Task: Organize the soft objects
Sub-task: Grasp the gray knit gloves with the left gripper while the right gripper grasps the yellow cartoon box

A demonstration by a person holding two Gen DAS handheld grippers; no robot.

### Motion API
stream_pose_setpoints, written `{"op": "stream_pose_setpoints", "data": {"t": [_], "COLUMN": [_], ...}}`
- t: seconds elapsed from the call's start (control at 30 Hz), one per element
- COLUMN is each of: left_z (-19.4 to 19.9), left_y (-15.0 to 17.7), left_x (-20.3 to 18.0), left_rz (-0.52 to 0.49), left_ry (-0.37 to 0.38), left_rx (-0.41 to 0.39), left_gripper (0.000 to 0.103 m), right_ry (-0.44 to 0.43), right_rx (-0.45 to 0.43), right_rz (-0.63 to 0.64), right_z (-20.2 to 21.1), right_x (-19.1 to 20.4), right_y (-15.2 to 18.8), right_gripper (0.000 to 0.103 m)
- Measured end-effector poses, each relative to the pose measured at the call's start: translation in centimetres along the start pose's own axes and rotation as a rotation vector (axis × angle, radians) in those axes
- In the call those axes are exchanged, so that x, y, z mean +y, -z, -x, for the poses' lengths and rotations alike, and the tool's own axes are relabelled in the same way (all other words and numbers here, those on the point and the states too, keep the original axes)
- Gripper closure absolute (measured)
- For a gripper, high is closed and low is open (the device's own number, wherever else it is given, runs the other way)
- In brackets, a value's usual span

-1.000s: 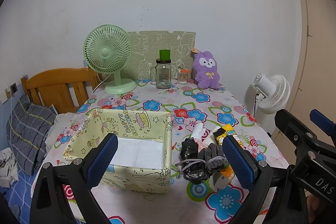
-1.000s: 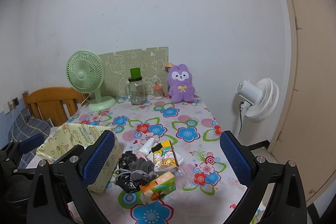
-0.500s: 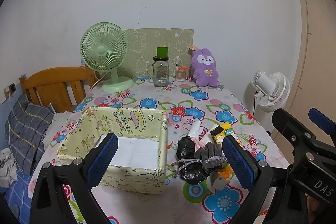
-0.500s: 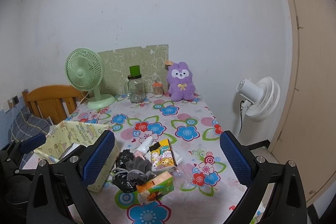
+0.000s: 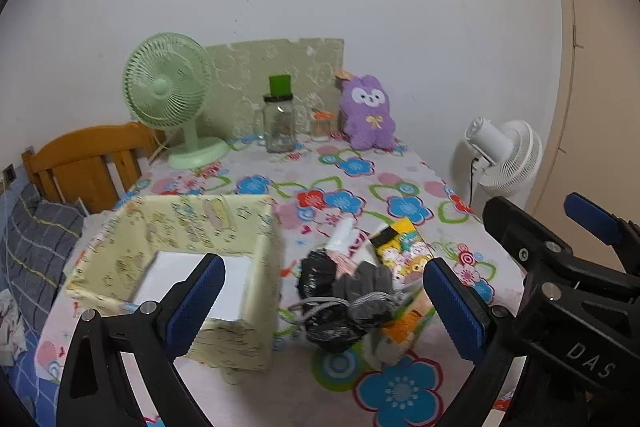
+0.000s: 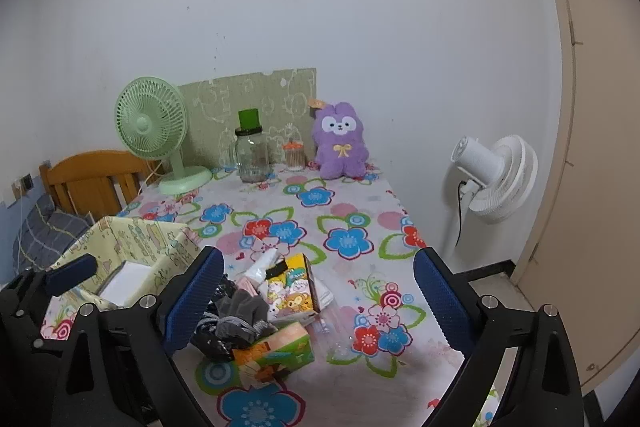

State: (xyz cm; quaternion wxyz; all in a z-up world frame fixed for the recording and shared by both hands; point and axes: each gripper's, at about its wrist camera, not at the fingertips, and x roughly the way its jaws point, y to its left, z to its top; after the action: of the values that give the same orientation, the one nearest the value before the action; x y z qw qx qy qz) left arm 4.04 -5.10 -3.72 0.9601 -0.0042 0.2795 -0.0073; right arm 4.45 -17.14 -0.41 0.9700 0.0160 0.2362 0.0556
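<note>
A pile of small things lies on the flowered table: grey gloves (image 5: 366,291) (image 6: 240,311), a black bag (image 5: 320,275), a yellow cartoon packet (image 5: 404,247) (image 6: 292,287) and an orange-green tissue pack (image 6: 276,351). A pale yellow fabric box (image 5: 180,227) (image 6: 136,243) stands left of the pile. A purple plush bunny (image 5: 366,113) (image 6: 340,143) sits at the back. My left gripper (image 5: 320,311) is open and empty above the pile and box. My right gripper (image 6: 320,303) is open and empty above the pile.
A green desk fan (image 5: 168,91), a glass jar with green lid (image 5: 280,123), a small toothpick jar (image 5: 320,125) and a green board stand at the back. A wooden chair (image 5: 88,163) is on the left, a white floor fan (image 5: 504,155) on the right.
Both grippers have drawn back and risen slightly, so the table objects sit lower and farther in view. Both stay open and empty.
</note>
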Motion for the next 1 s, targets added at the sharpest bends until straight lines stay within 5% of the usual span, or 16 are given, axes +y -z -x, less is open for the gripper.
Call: {"op": "stream_pose_setpoints", "data": {"t": [0.67,0.83,1.0], "left_z": [-5.8,-7.1,-8.3], "left_y": [1.9,2.3,2.5], "left_x": [-3.4,-3.5,-3.2], "left_rz": [-0.019,-0.016,0.005], "left_ry": [0.039,0.055,0.070], "left_rx": [0.159,0.210,0.248], "left_gripper": [0.014,0.026,0.051], "right_ry": [-0.038,-0.050,-0.063], "right_rx": [0.134,0.167,0.191], "right_rz": [-0.005,-0.007,-0.013], "right_z": [-5.6,-7.0,-8.3], "right_x": [-2.2,-2.2,-2.1], "right_y": [2.4,3.1,3.3], "right_gripper": [0.012,0.012,0.012]}}
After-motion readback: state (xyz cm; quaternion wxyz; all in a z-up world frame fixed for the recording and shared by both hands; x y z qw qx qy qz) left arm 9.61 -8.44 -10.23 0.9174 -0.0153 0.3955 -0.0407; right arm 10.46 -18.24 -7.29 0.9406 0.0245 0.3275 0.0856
